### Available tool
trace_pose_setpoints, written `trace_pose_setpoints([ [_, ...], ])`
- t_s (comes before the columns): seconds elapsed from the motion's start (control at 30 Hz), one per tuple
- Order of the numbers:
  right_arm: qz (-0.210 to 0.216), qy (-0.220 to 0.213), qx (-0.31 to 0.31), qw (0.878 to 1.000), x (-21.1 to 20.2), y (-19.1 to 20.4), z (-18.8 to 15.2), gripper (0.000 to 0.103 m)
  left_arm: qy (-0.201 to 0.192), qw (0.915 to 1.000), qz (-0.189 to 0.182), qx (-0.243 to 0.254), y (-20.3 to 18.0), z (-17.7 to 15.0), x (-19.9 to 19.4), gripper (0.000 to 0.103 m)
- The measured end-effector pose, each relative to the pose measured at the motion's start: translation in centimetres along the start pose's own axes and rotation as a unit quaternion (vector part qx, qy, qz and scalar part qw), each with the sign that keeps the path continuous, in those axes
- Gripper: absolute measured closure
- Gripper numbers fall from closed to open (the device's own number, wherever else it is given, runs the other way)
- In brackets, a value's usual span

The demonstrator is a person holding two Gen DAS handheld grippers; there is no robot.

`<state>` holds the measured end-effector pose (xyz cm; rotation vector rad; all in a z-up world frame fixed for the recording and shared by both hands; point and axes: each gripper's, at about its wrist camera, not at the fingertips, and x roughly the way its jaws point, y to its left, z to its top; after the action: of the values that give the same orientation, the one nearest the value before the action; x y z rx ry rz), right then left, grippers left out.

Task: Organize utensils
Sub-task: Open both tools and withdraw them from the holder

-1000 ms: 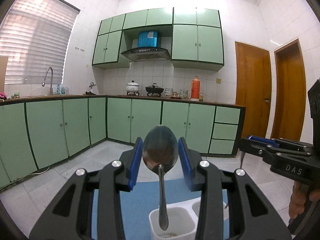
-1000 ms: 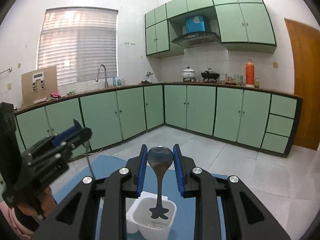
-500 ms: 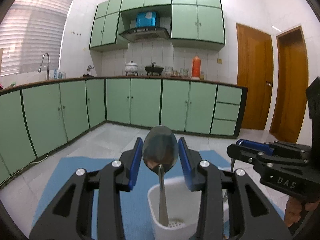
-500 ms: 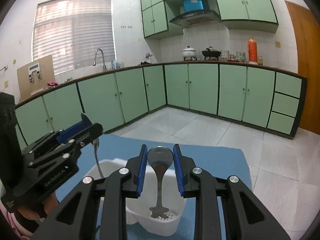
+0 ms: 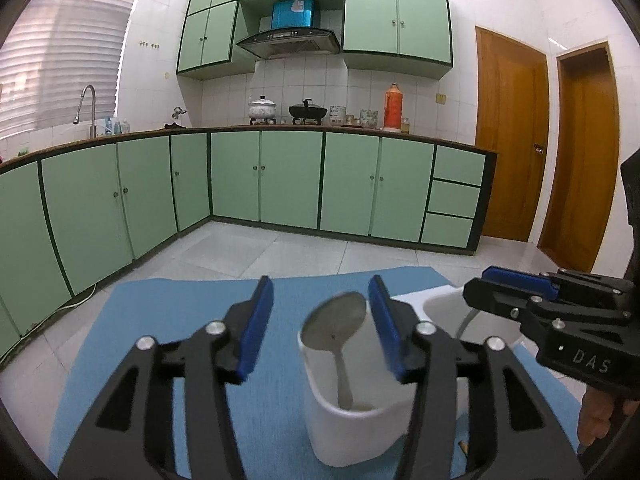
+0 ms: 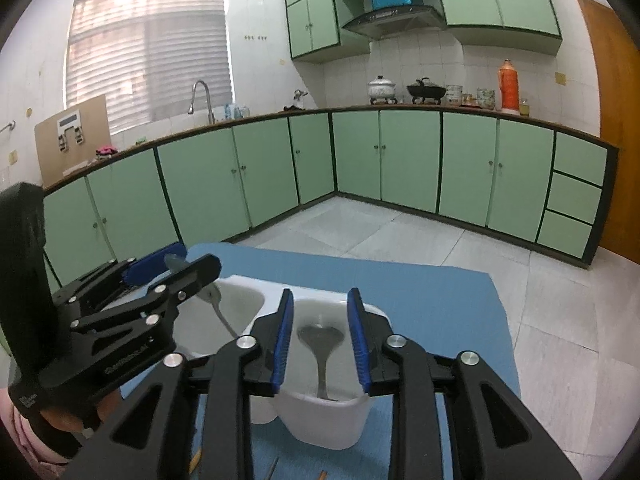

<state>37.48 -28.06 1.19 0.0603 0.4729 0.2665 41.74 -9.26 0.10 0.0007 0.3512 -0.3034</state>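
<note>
In the left wrist view, the left claw [image 5: 320, 320] fills the lower centre, its blue-padded jaws opening wide. A shiny metal spoon [image 5: 335, 322] stands bowl-up between them, touching neither pad, its handle down in the near compartment of a white plastic utensil holder [image 5: 352, 436] on the blue mat [image 5: 192, 304]. In the right wrist view, the right claw [image 6: 321, 334], lower centre, is opening narrowly around a second metal spoon [image 6: 321, 340] standing free in the holder's other compartment.
</note>
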Motion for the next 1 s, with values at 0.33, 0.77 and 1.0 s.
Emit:
trace_pose_setpoints([
  [0.33, -0.036, -0.053, 0.023, 0.998, -5.9, -1.9, 1.2, 0.058, -0.023, 0.9995, 0.019, -0.012, 1.6, 1.6, -4.9, 0.029],
  [0.77, -0.106, -0.027, 0.028, 0.994, -12.5, -2.1, -7.2, 0.018, 0.056, 0.9956, 0.073, -0.017, 3.5, -4.6, -13.6, 0.012],
  [1.0, -0.114, 0.020, 0.042, 0.992, -12.4, -1.7, -11.5, 0.018, 0.149, 0.9826, 0.102, -0.042, 5.6, -9.4, -14.2, 0.013],
])
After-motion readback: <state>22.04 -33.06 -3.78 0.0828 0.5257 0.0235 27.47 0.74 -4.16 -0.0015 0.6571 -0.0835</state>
